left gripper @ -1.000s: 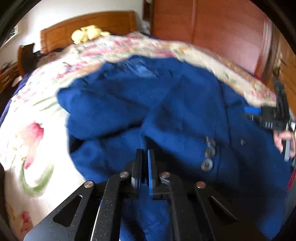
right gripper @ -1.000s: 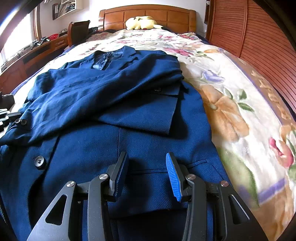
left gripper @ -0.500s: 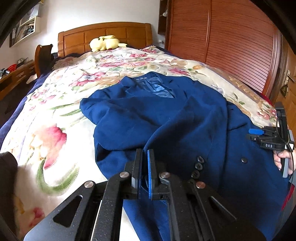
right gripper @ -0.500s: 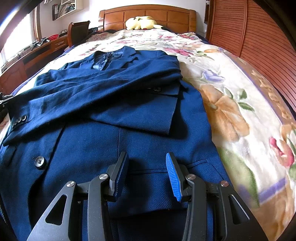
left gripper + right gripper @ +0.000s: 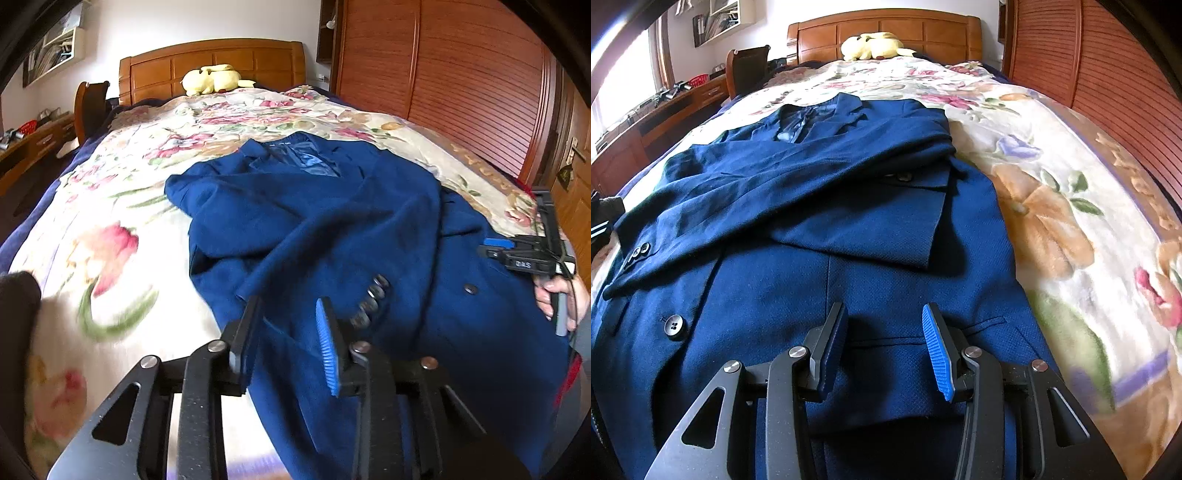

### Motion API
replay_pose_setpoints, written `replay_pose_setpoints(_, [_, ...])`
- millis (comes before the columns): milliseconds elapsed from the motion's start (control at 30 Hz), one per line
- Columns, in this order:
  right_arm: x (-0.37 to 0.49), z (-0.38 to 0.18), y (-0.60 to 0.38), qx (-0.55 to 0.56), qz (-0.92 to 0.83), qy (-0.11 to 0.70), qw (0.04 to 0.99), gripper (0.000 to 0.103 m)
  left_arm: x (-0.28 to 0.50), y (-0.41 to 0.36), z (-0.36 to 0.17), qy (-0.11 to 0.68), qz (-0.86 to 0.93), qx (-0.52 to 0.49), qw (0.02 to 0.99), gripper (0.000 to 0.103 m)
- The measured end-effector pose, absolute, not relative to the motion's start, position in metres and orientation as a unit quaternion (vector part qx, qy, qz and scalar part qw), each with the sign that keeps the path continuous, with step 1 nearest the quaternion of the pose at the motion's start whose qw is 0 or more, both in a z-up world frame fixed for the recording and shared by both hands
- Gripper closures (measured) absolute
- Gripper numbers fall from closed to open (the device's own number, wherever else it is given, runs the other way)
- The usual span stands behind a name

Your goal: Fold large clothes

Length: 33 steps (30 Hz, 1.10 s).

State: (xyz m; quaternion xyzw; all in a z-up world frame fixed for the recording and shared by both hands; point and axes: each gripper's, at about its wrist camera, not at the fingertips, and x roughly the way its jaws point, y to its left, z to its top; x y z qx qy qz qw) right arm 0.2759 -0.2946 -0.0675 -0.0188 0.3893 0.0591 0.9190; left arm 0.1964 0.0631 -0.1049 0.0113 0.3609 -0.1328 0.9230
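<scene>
Across the middle of both frames: one navy suit jacket (image 5: 820,236), laid flat on the floral bedspread (image 5: 1052,206), front up. Long axis runs from hem at the lower edge to collar (image 5: 816,114) at upper centre, pointing toward the headboard (image 5: 886,33). One sleeve (image 5: 768,192) lies folded diagonally across the chest, its buttoned cuff (image 5: 639,253) at the left edge of the right wrist view, probably placed so to narrow the garment before the next fold. Left gripper (image 5: 286,339): fingers spread, holding nothing, just above the sleeve's cuff buttons. Right gripper (image 5: 882,347): likewise spread and unladen, low over the hem near a pocket, likely poised to lift it. Yellow plush toy (image 5: 873,44) at the headboard.
</scene>
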Motion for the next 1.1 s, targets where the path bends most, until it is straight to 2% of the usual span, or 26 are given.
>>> replay_pose_setpoints(267, [0.276,-0.068,-0.296,-0.010,0.063,0.389,0.919,0.059,0.155,0.061,-0.103,0.367,-0.114,0.000,0.923,0.067])
replay_pose_setpoints(800, [0.276,-0.068,-0.297,-0.002,0.067,0.388,0.919,0.058,0.099,0.050,-0.135,0.433,-0.088,0.018,0.897,0.067])
replay_pose_setpoints(1100, [0.274,-0.068,-0.298,0.004,0.067,0.384,0.921,0.058,0.085,0.048,-0.135,0.436,-0.075,0.012,0.897,0.067])
